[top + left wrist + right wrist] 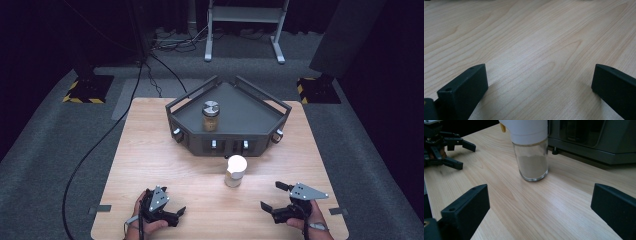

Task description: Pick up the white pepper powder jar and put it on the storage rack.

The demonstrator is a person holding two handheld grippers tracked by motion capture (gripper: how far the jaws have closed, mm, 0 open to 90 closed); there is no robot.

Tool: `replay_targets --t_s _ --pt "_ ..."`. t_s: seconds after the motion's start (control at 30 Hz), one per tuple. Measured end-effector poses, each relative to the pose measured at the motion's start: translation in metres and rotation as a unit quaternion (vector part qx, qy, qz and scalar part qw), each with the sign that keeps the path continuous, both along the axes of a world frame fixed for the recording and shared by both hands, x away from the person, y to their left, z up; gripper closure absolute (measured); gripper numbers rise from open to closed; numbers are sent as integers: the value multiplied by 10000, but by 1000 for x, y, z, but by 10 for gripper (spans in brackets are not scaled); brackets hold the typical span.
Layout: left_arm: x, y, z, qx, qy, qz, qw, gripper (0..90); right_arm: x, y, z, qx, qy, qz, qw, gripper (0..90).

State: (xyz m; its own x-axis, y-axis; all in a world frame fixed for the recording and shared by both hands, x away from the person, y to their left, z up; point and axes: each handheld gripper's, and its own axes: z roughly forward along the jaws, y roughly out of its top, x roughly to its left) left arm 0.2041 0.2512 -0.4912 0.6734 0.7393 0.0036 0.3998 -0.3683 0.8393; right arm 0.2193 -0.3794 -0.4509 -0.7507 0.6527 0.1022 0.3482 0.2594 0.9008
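Note:
A glass jar with a white lid [235,171] [531,157], part full of tan powder, stands upright on the wooden table [150,165] just in front of a dark grey tray [250,117]. Inside the tray stands a second jar with a silver lid [210,116]. My right gripper [272,195] [539,202] is open near the table's front right, pointed at the white-lidded jar and well short of it. My left gripper [175,202] [539,82] is open at the front left over bare wood, holding nothing. It also shows in the right gripper view as the left gripper [465,155], jaws spread.
The tray [594,142] has low walls and small knobs along its front face. Grey carpet surrounds the table, with a black cable [95,150] trailing at the left and a metal stand [245,20] behind.

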Motion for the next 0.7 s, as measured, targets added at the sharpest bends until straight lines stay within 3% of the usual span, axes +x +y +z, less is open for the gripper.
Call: replay_targets --t_s 0.43,0.7 --pt "0 0 0 0 -4 0 10000 5 18 24 8 -206 -94 121 9997 18" --pt "0 0 0 1 -5 1 10000 5 27 33 9 -188 -113 174 9996 19"
